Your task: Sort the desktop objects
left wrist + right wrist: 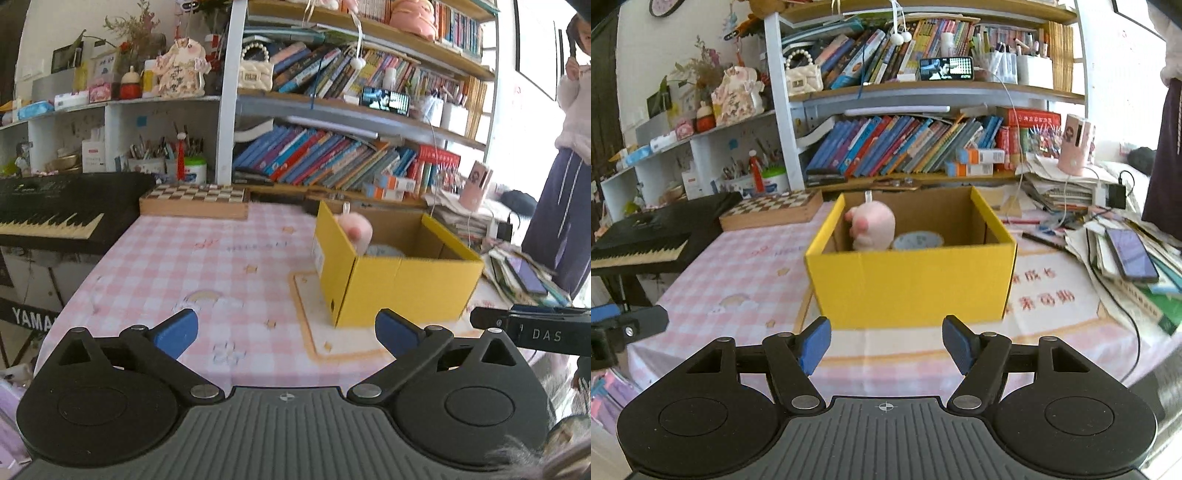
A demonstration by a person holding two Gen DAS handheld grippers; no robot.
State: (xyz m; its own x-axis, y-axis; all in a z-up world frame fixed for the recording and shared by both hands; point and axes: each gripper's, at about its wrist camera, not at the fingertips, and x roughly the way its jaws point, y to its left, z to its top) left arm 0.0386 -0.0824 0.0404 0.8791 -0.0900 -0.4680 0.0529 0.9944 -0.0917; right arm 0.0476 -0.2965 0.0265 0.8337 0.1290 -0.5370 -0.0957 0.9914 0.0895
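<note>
- Far left of the left wrist view: a black keyboard sits off the table's edge; just right of it a wooden chessboard box lies at the back of the pink checked tablecloth.
- Bottom centre, the left gripper shows its blue pads spread wide, nothing between them, only cloth beneath.
- Right of centre stands the yellow cardboard box, open at the top; a pink plush toy pokes up inside its left corner, a grey-blue round thing beside it, too blurred to name.
- Far right, a person in a pale top stands by the table.
- In the right wrist view the box sits dead centre; the plush leans inside at left, a pale blue bowl just beside it.
- Below, the right gripper has its jaws parted and empty, just short of the box's front wall.
- At right, a phone rests on stacked papers.
</note>
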